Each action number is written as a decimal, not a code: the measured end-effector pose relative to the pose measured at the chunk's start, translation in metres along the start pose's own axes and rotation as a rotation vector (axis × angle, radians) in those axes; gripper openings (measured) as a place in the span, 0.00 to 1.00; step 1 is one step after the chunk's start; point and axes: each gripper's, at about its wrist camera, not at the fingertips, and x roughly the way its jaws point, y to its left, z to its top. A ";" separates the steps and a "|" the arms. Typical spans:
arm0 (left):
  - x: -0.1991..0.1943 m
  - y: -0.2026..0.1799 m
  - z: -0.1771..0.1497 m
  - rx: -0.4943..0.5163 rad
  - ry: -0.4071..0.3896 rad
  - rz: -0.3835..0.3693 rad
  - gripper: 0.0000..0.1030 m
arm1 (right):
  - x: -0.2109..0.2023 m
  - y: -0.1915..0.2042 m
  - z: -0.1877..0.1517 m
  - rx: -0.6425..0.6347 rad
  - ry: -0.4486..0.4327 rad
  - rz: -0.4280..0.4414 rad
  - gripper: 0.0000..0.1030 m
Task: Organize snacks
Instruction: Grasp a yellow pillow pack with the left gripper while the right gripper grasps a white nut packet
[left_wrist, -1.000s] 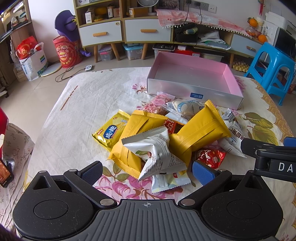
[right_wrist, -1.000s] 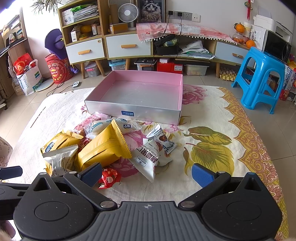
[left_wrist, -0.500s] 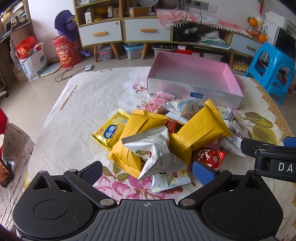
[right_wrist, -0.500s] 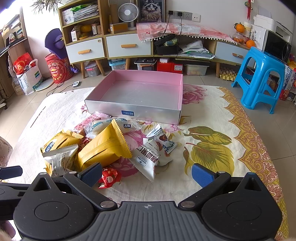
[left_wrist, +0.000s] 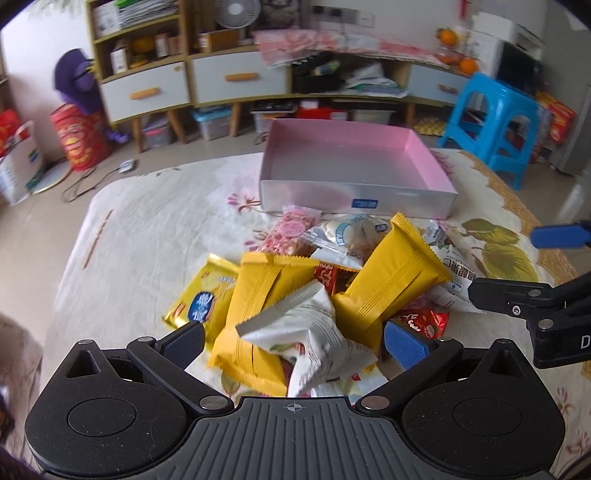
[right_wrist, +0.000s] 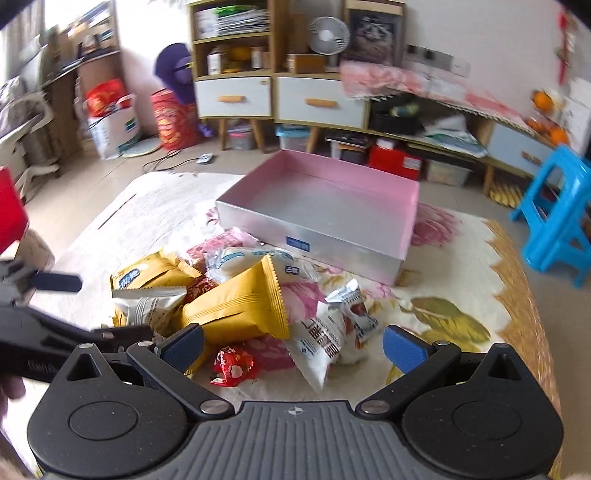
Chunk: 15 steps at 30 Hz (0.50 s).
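I see my snack pile (left_wrist: 332, 291) heaped on the flowered cloth (two yellow packs, a white crinkled bag, small red wrappers) just before the empty pink-lined box (left_wrist: 354, 166), nothing in it.

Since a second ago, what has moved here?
Both tools moved in over the snack pile: the left tool now straddles the white packet, the right tool swung left toward the white pouch. Both stay open, gripping nothing. Snacks and pink box unchanged.

Pink box (left_wrist: 354, 155), yellow pkts (left_wrist: 391, 280), floral cloth (left_wrist: 147, 236)
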 end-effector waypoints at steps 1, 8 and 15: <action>0.002 0.002 0.001 0.015 0.001 -0.014 1.00 | 0.002 -0.001 0.001 -0.013 0.001 0.013 0.92; 0.017 0.029 0.010 0.036 -0.013 -0.064 1.00 | 0.022 -0.006 0.003 -0.092 0.058 0.105 0.92; 0.035 0.064 0.018 -0.057 0.003 -0.156 0.98 | 0.030 -0.040 0.006 0.009 0.097 0.105 0.90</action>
